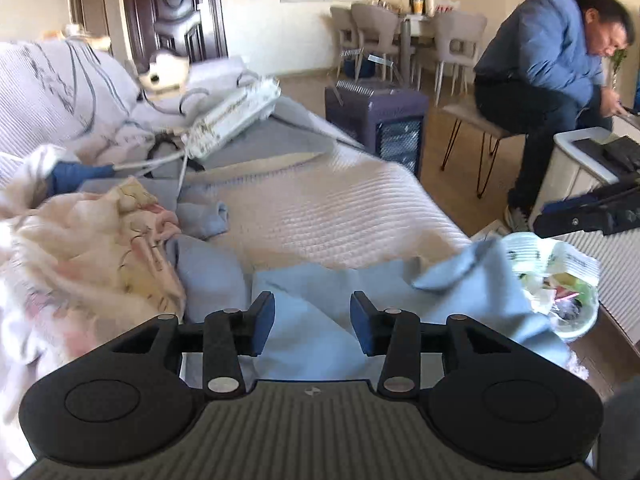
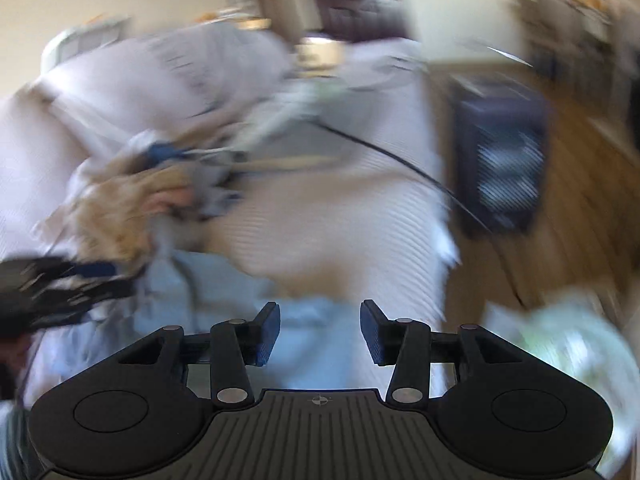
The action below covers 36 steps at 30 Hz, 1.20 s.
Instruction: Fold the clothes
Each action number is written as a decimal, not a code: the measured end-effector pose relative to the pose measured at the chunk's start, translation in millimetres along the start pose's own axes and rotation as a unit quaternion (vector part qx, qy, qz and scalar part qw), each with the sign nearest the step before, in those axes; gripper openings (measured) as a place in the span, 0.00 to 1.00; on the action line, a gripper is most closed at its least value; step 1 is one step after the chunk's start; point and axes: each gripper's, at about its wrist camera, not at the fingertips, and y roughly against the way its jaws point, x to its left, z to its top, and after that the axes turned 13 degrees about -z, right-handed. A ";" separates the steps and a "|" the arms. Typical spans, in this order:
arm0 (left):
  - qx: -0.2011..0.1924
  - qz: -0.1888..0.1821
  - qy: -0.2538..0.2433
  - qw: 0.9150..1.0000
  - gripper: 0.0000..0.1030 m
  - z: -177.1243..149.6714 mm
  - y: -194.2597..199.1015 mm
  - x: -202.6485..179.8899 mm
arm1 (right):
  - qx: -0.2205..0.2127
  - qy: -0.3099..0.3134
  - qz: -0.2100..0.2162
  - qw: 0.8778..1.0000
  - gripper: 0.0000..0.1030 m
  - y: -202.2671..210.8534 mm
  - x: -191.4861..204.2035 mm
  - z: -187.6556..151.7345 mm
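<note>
A light blue garment (image 1: 320, 300) lies rumpled on the near end of a cream-covered sofa (image 1: 328, 208). My left gripper (image 1: 312, 324) is open and empty, just above the blue cloth. In the blurred right wrist view, my right gripper (image 2: 320, 328) is open and empty over the same blue garment (image 2: 312, 344). The right gripper shows at the right edge of the left wrist view (image 1: 592, 212), apart from the cloth. The left gripper shows as a dark blur at the left of the right wrist view (image 2: 52, 292).
A heap of pink and cream clothes (image 1: 88, 248) lies left of the blue garment. A white folded rack (image 1: 236, 116) and cables lie further back. A dark heater (image 1: 380, 120), a full bin (image 1: 560, 292) and a seated man (image 1: 560, 80) are to the right.
</note>
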 end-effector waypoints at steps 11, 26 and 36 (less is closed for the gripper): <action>0.058 0.022 -0.031 0.998 0.45 21.8 -68.5 24.0 | 0.107 0.258 0.053 0.959 0.43 -105.4 49.3 20.5; -0.018 -0.004 -0.008 1.000 0.00 34.8 -29.7 38.3 | 0.040 0.172 0.028 0.984 0.08 -62.2 5.0 33.5; 0.005 -0.024 0.016 1.000 0.07 1.0 15.1 31.6 | -0.046 0.165 0.055 0.984 0.08 51.8 37.5 22.8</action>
